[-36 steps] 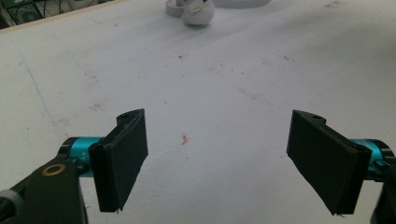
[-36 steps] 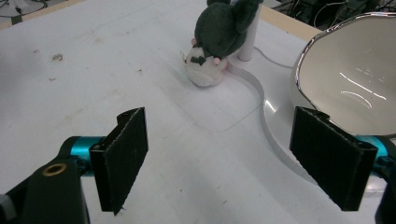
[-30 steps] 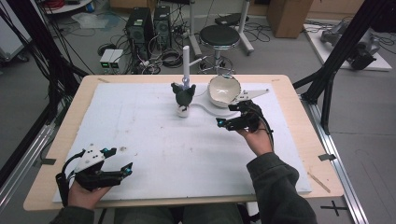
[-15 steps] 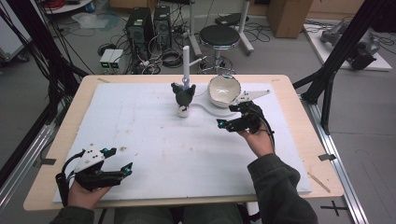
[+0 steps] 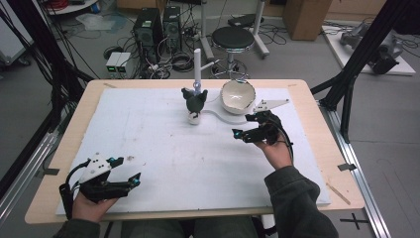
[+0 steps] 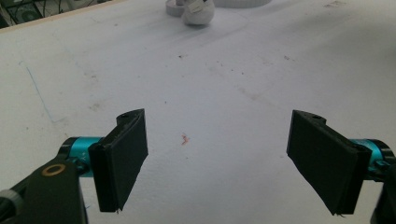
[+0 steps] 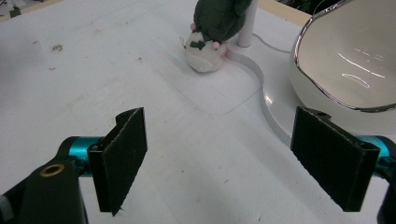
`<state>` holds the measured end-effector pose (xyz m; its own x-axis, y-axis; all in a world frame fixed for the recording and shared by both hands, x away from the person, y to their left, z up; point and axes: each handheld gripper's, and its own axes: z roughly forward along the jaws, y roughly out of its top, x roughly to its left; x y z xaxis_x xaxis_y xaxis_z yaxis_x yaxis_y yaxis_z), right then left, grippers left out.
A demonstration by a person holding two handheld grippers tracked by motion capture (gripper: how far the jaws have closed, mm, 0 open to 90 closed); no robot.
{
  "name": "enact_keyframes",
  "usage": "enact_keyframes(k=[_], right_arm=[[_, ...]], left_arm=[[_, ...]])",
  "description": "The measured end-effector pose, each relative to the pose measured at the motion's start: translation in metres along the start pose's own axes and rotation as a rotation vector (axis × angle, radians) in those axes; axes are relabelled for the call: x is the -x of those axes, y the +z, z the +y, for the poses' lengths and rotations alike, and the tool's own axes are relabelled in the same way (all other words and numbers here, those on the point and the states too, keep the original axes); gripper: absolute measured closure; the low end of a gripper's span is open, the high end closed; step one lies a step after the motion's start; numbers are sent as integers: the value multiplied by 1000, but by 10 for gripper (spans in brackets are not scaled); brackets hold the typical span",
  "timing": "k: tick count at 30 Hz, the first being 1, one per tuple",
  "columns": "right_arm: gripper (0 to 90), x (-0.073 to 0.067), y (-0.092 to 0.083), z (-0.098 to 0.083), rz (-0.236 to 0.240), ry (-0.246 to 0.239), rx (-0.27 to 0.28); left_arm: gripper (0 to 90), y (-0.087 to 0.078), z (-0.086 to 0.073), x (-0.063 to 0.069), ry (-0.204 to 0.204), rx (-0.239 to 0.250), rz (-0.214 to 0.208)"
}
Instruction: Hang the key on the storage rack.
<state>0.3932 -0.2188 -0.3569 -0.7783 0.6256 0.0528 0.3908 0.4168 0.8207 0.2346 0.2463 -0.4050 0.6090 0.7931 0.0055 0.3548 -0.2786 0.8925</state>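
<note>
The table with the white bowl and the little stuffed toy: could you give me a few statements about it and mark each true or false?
1. The right gripper has its jaws open with nothing between them. True.
2. The white bowl lies flat and upside down. False: it is tilted, its hollow showing.
3. The stuffed toy sits beside a white post. True.
4. The left gripper is clamped on the toy. False: it is open, near the table's front edge, far from the toy.
5. The bowl is full of fruit. False: it is empty.
</note>
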Motion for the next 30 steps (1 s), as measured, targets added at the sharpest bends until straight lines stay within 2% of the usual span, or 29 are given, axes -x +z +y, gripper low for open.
enact_keyframes(k=[13,30], right_arm=[[177,-1,-4,-5,-2,7,1],[167,-7,-6,-4,2,-16,3]], left_arm=[[207,0,0,0,2,0,-2],[208,0,0,0,0,0,0]])
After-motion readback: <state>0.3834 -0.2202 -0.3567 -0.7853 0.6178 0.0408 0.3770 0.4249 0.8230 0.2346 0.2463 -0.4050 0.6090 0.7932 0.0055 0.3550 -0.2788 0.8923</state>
